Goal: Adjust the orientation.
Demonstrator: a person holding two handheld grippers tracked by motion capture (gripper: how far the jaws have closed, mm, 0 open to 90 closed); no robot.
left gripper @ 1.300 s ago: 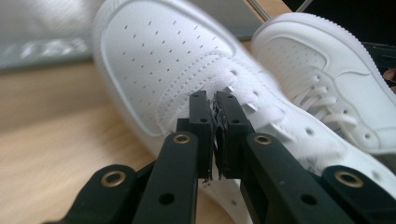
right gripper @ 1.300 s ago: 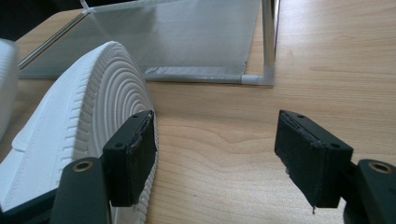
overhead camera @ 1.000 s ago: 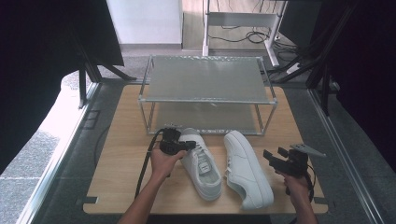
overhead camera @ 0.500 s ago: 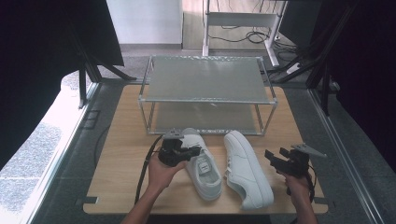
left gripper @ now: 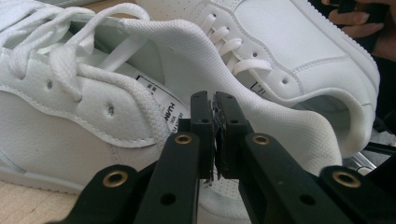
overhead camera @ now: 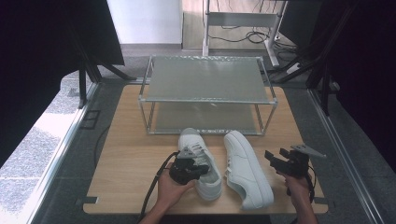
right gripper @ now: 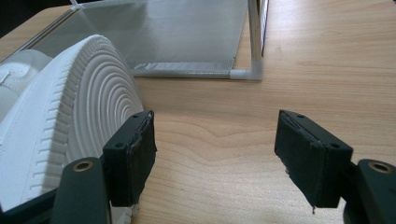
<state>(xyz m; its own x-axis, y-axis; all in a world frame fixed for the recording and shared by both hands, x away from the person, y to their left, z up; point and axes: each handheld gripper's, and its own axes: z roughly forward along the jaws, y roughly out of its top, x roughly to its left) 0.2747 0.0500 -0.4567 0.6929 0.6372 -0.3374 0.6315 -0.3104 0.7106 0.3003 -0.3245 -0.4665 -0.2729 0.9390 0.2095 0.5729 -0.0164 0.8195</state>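
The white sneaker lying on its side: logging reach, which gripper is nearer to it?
Right. The right gripper hangs open just beside the white sneaker lying on its side; the left gripper grips the upright white sneaker.

left tool (left gripper: 215, 135) clamped, right tool (right gripper: 215, 158) spread wide

Smooth white leather-look sneakers (left gripper: 289, 51) with woven mesh lining and ridged rubber sole (right gripper: 84, 121); matt grained wooden table (right gripper: 327, 70); frosted shelf rack (overhead camera: 205, 84), metal-framed.

High view overhead, facing forward-down; gripper views close, sharing white shoes (overhead camera: 246, 168).
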